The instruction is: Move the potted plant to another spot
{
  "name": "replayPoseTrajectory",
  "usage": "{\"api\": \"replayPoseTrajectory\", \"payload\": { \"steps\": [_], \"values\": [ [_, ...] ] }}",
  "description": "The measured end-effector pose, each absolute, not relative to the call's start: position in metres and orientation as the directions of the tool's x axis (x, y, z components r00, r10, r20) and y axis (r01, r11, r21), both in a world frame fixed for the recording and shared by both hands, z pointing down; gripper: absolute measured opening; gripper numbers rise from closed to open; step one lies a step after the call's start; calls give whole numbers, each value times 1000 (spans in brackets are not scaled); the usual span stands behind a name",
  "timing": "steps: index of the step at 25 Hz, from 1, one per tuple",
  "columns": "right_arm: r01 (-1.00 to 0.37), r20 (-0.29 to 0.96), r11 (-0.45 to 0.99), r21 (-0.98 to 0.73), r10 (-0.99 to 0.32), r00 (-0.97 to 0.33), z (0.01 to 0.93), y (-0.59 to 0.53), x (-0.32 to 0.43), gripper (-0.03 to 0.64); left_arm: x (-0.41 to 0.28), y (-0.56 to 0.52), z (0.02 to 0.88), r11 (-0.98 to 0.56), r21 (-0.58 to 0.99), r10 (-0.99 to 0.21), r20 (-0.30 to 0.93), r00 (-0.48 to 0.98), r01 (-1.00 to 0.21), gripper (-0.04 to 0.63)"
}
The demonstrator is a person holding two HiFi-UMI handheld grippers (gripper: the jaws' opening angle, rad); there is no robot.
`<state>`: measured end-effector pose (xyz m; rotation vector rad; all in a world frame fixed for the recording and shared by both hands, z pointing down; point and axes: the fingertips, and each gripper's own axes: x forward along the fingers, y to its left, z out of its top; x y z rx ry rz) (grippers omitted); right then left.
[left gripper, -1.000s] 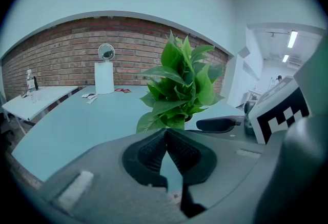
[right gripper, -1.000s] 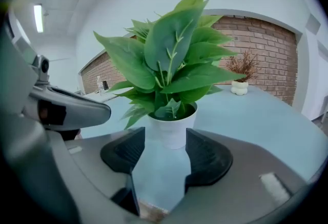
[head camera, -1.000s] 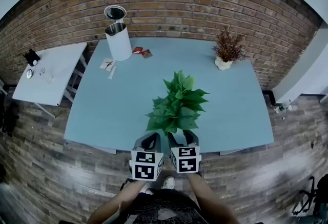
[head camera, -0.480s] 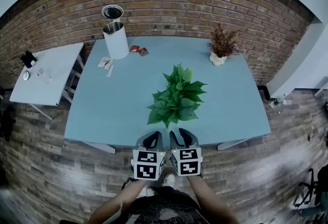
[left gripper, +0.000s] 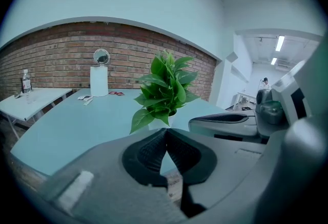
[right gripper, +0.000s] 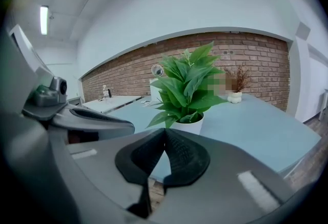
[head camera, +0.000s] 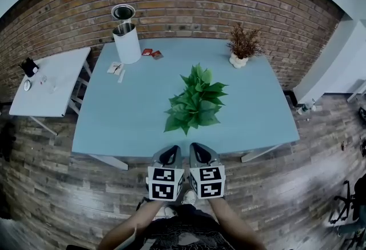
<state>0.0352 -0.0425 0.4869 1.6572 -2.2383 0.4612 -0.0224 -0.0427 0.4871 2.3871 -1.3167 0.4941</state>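
Potted plant [head camera: 195,104] is seen on the worktop [head camera: 126,120], apart from left gripper [left gripper: 166,131] and right gripper [right gripper: 165,131], both with fingers pressed together, empty.

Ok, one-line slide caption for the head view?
Shut and empty, the left tool and right tool sit at the table's near edge; the potted plant stands mid-table, ungripped.
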Motion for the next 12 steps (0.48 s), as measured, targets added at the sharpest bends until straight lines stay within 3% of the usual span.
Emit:
{"api": "replayPoseTrajectory", "payload": {
  "steps": [12],
  "values": [
    [-965, 418, 249, -83, -870, -261, 474, -17, 40, 6, -17, -20, 483, -521, 160, -715, 455, 531, -839, 0]
  ]
}}
